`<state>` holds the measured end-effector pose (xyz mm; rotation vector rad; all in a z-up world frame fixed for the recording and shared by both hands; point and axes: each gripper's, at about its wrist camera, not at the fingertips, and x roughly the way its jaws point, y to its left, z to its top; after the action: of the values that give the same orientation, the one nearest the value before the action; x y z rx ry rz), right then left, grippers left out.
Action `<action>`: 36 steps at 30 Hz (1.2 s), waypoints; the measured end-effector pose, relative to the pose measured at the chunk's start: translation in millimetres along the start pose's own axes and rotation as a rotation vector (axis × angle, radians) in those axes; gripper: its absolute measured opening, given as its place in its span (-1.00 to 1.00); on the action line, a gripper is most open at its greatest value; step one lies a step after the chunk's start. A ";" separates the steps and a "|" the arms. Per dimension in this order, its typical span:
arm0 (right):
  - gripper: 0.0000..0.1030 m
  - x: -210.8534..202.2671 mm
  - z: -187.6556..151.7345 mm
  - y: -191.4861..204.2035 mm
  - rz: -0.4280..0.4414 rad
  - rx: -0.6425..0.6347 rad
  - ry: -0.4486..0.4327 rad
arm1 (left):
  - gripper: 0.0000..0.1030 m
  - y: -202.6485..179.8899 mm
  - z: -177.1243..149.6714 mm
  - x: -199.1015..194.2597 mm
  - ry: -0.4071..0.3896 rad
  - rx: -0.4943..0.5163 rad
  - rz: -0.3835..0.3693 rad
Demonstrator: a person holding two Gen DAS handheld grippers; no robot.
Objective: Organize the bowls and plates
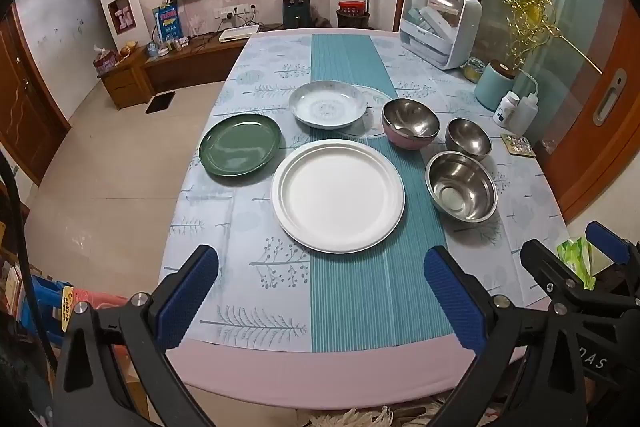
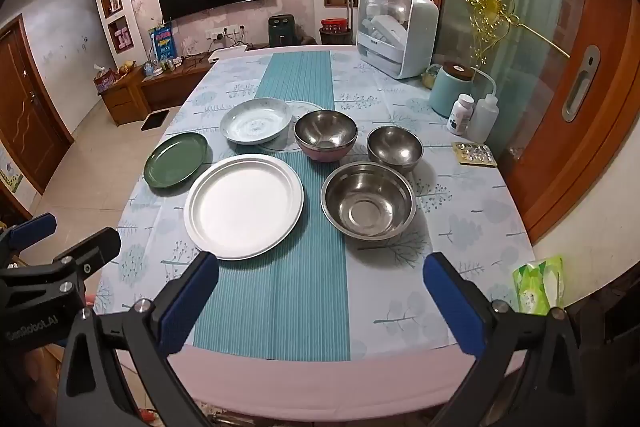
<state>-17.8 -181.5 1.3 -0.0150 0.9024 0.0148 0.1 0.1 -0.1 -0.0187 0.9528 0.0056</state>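
The jaws of the left gripper (image 1: 320, 291) are spread as wide as they go, and nothing is held or touched between the blue pads. The jaws of the right gripper (image 2: 320, 297) are spread just as wide and are likewise empty. Both are hung above the near edge of the counter (image 1: 280, 371), tilted down toward the dishes, which suggests that a first pick is being lined up and no sorting has been done yet.

Nearest the jaws, the white plate (image 1: 338, 195) is laid on the striped runner (image 1: 372, 299). To its left the green plate (image 1: 240, 143) is set, and beyond it the patterned plate (image 1: 327, 104). On the right the three bowls are kept together: the large steel bowl (image 1: 461, 186) nearest, the small steel bowl (image 1: 468, 139) behind it, and the pink-sided bowl (image 1: 410, 123) beside the patterned plate. Plates and bowls are spread singly, none stacked, probably so that each rim can be reached. The two kinds are already roughly grouped by side.
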 end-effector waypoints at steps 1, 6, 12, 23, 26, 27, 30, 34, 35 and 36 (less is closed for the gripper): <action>0.99 0.1 -0.2 0.0 0.002 0.001 -0.001 | 0.98 0.0 0.0 -0.1 -0.002 0.000 0.000; 0.99 1.0 -0.9 0.6 -0.001 0.000 0.002 | 0.98 -0.1 0.0 -0.1 -0.003 0.002 0.003; 0.99 1.9 -1.7 1.2 0.000 0.000 0.003 | 0.98 0.0 -0.2 -0.2 -0.002 0.002 0.002; 0.99 3.4 -2.0 2.7 0.001 0.000 0.005 | 0.98 -0.1 -0.1 -0.1 0.000 0.001 0.004; 0.99 3.8 -1.7 3.2 0.001 0.000 0.005 | 0.98 -0.2 -0.1 -0.1 0.000 0.001 0.003; 0.99 4.0 -1.5 3.4 0.001 0.000 0.006 | 0.98 -0.2 -0.1 -0.1 0.000 0.001 0.003; 0.99 4.1 -1.1 3.9 0.002 -0.001 0.005 | 0.98 -0.2 -0.2 -0.3 0.000 0.001 0.003; 0.99 4.0 0.3 4.0 0.002 -0.001 0.006 | 0.98 -0.1 -0.1 -0.1 0.001 0.001 0.003; 0.99 5.0 -1.0 6.1 0.002 -0.002 0.006 | 0.98 -0.1 -0.1 -0.1 0.001 0.001 0.003; 0.99 5.5 -1.7 7.1 0.002 -0.002 0.006 | 0.98 -0.2 -0.1 -0.1 0.001 0.001 0.002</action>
<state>-15.9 -174.3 -4.1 -0.0161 0.9086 0.0173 -0.1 -0.1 -0.1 -0.0168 0.9538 0.0075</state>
